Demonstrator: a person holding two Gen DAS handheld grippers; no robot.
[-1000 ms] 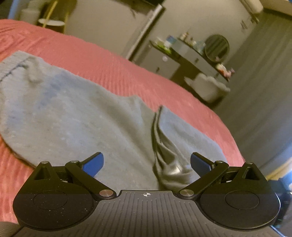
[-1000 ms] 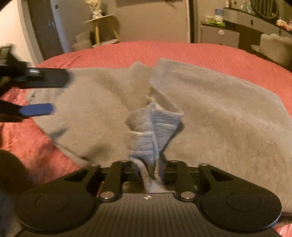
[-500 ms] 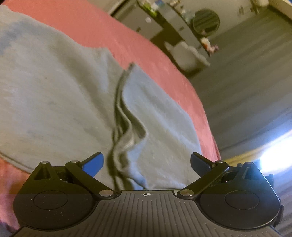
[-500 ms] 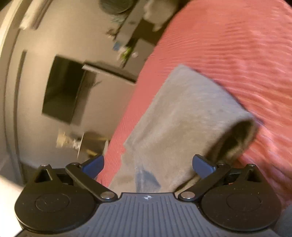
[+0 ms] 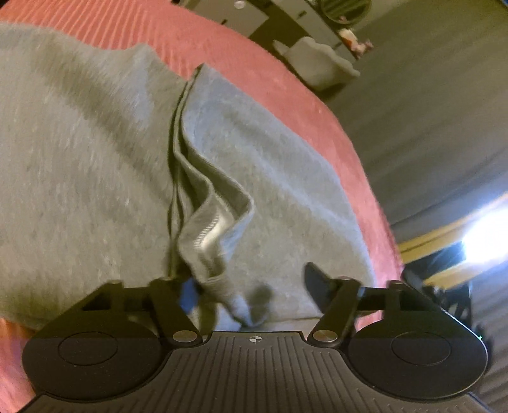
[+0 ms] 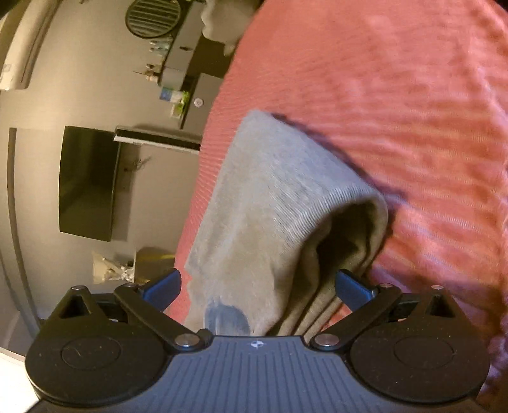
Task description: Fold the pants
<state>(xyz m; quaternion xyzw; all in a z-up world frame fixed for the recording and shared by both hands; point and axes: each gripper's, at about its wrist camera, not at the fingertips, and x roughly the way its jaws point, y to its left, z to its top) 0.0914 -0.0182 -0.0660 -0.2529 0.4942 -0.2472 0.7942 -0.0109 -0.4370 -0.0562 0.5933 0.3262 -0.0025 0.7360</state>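
Grey sweatpants (image 5: 79, 165) lie spread on a pink-red bedspread (image 5: 254, 73). In the left wrist view a bunched ribbed cuff (image 5: 216, 228) of the pants stands up between my left gripper's fingers. My left gripper (image 5: 250, 287) is partly closed around the cuff, its fingers still apart. In the right wrist view a folded grey leg end (image 6: 285, 203) lies between the fingers of my right gripper (image 6: 257, 286), which is open and tilted sideways over the pants.
A dresser with a round mirror (image 5: 346, 9) and a pale armchair (image 5: 317, 63) stand beyond the bed. The bed's edge (image 5: 374, 203) runs on the right, with dark floor and a bright light (image 5: 485, 241). A dark wall screen (image 6: 89, 184) shows in the right wrist view.
My right gripper let go of the ribbed cuff, opened and swung sideways to the folded leg end. My left gripper moved in over the cuff and its fingers have drawn closer together.
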